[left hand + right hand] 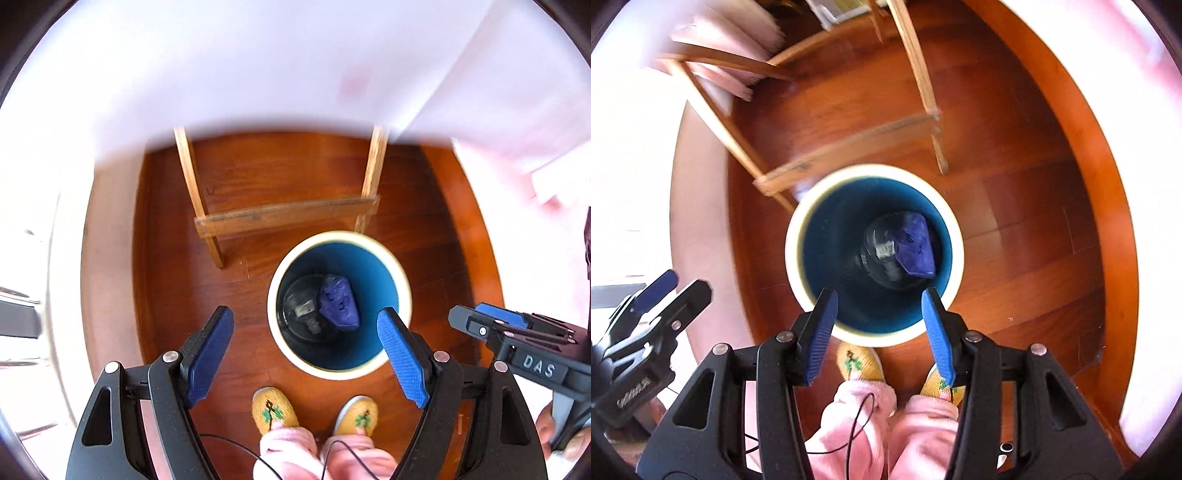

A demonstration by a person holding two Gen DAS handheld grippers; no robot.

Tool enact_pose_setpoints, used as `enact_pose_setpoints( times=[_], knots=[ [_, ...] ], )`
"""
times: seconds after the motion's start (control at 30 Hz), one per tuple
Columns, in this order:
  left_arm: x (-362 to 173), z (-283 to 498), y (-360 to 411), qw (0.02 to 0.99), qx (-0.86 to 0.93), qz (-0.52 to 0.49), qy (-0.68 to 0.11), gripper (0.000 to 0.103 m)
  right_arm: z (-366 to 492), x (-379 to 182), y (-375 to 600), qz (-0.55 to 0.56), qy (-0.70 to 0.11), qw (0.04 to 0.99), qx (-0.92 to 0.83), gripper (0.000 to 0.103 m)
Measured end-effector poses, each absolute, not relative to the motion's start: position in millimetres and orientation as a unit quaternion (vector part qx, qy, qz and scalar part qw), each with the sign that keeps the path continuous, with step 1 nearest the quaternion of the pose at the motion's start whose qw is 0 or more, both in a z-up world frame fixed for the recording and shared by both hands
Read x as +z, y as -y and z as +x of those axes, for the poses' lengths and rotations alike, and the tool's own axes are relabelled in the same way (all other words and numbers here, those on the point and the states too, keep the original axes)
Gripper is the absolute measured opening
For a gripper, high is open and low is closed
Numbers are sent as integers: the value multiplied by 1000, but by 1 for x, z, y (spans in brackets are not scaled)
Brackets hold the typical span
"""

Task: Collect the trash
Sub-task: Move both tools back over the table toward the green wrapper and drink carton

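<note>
Currently both grippers are hanging over the wood floor [288, 173]: left gripper [306, 321] gaping wide, right gripper [878, 300] half-open, both empty; bin [792, 236] at 12 o'clock.

White raised letters "DAS" stand on the black body of the right gripper [491, 325], seen from the left wrist. The left gripper [670, 286] carries white lettering too, but it is upside down and too blurred to read.
</note>
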State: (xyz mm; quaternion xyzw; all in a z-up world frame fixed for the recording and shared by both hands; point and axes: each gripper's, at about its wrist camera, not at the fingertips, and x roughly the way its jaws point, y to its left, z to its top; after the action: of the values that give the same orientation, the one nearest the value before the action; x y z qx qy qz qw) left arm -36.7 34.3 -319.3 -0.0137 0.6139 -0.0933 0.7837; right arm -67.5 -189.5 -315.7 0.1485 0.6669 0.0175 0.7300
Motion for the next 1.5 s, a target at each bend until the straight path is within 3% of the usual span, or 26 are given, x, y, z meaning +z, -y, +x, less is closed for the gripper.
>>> enact_pose_setpoints(
  times=[0.03, 0.4, 0.9, 1.17, 1.5],
  knots=[
    [-299, -38, -35, 789, -92, -14, -608, 81, -67, -316, 190, 149, -667, 730, 17, 45],
    [-79, -48, -47, 849, -66, -43, -522, 81, -85, -80, 176, 123, -569, 807, 102, 45],
    [101, -25, -35, 890, -50, -18, -452, 81, -66, 82, 183, 107, -468, 866, 142, 45],
    [123, 50, -68, 890, -42, -9, -455, 81, -9, 126, 159, 93, -435, 884, 144, 45],
    [86, 242, -119, 871, -106, 45, -478, 80, 142, 101, 127, 115, -464, 874, 91, 45]
  ],
)
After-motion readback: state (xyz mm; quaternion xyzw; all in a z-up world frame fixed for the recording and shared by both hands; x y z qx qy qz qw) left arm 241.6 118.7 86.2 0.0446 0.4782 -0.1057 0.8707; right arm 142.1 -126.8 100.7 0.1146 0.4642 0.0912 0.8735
